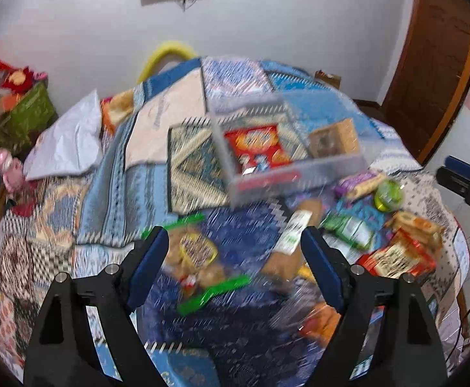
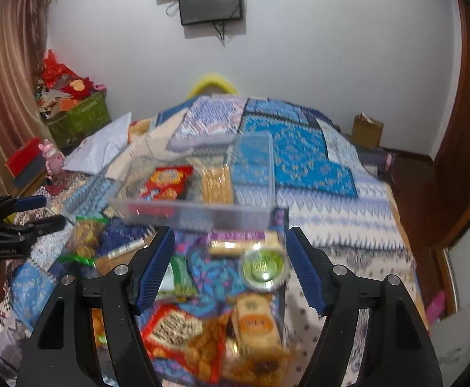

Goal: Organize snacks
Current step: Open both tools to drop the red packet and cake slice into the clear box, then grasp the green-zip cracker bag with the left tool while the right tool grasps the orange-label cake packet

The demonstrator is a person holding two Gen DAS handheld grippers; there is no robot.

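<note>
Left gripper [image 1: 235, 254] wide open, empty; right gripper [image 2: 230, 269] likewise

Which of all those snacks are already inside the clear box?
Two: the red cracker packet and the tan biscuit pack beside it. Both lie inside the clear plastic box; every other snack, like the round green cup, lies loose outside it.

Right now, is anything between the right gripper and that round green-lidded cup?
Nothing visible. The right gripper is open above the round green-lidded cup, which lies between its fingers, with a purple-wrapped biscuit pack close behind it.
</note>
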